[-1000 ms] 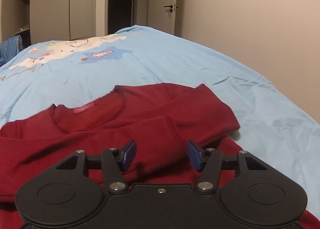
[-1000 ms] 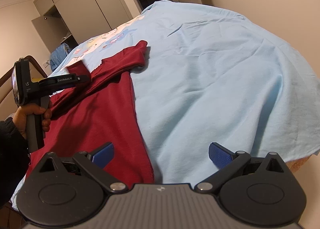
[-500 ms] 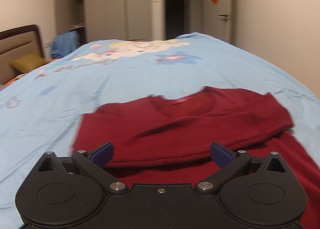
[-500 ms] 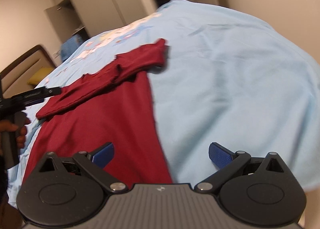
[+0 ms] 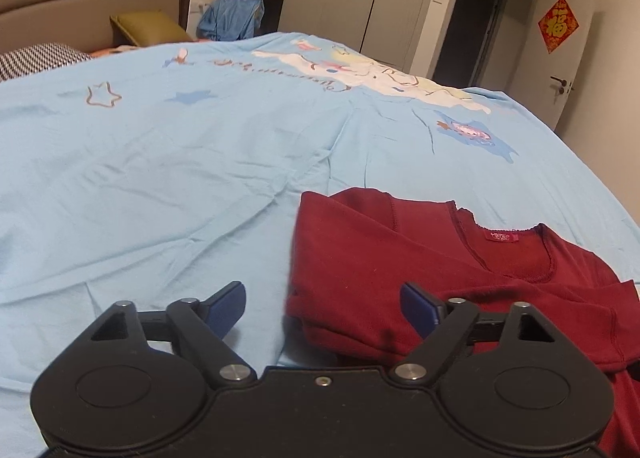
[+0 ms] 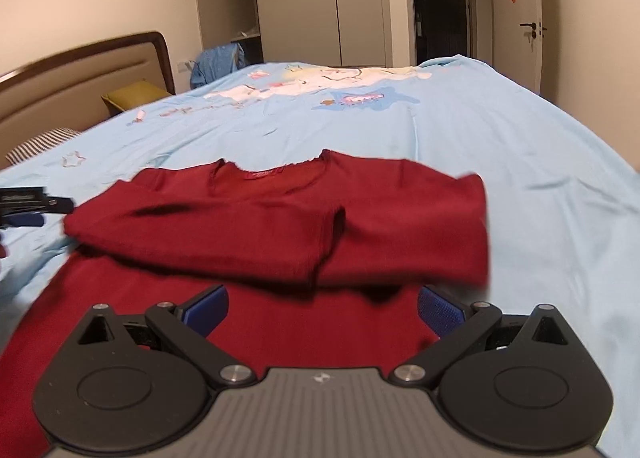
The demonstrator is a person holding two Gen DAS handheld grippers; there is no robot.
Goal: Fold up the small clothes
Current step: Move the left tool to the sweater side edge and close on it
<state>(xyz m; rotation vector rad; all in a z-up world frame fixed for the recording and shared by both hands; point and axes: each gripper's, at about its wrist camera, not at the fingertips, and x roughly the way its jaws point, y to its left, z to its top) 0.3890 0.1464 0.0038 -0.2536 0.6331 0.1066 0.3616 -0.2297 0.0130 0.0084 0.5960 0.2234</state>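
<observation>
Both sleeves now folded across the red top (image 6: 280, 226) on the bed (image 6: 520, 146); left tongs (image 5: 322, 308) and right tongs (image 6: 322, 308) released, repositioning for the bottom fold.

1. The red top (image 6: 280, 226) is seen to be a soft, matt knit cloth, with a stitched neckline and a small woven label (image 5: 501, 236).
2. The bed sheet (image 5: 168, 178) is shown as thin, matt, light blue cloth, creased and printed.
3. The left gripper (image 5: 322, 308) and right gripper (image 6: 322, 312) are made of matt black plastic, with shiny metal pivot pins.
4. The right gripper's blue pads (image 6: 440, 312) are seen to be finely textured.
5. The headboard (image 6: 80, 78) is framed in glossy dark wood, with smooth beige padding.
</observation>
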